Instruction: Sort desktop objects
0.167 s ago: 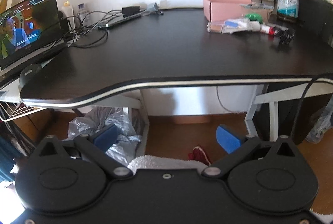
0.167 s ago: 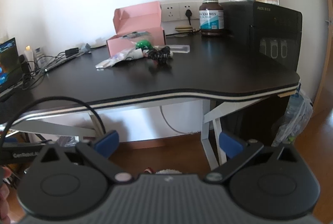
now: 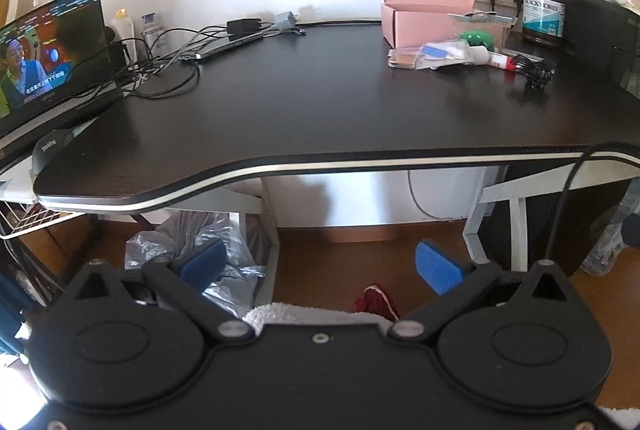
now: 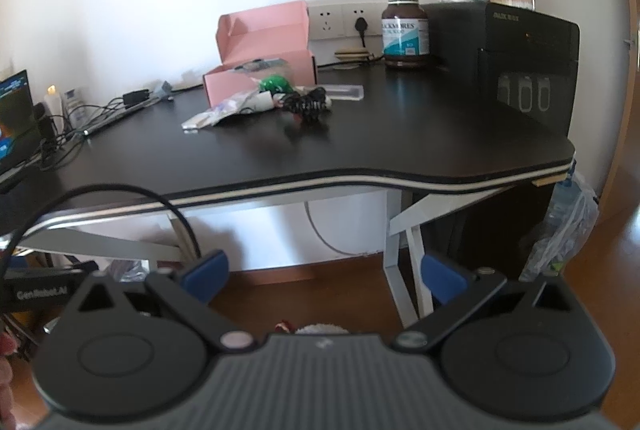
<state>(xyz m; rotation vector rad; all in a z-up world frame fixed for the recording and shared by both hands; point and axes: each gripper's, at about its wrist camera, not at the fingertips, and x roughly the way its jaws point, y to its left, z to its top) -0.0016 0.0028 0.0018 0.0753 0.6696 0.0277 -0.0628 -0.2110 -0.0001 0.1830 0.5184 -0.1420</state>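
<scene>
Both the left gripper [image 3: 320, 266] and the right gripper [image 4: 324, 276] hang empty, fingers apart, below and short of the tabletop [image 3: 320, 110]. The loose clutter [image 3: 452, 52] lies heaped just before the open pink box [image 3: 424, 4], beside a black cord bundle [image 4: 306, 104]. Any pick, I judge, needs a reach up over the edge; the brown bottle [image 4: 405, 30] and cables [image 3: 168, 70] stand clear.

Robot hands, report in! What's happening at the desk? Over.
Left gripper open, empty, below desk edge. Right gripper the same. Clutter pile untouched beside pink box. Desk bare in between, nothing blocking.
</scene>
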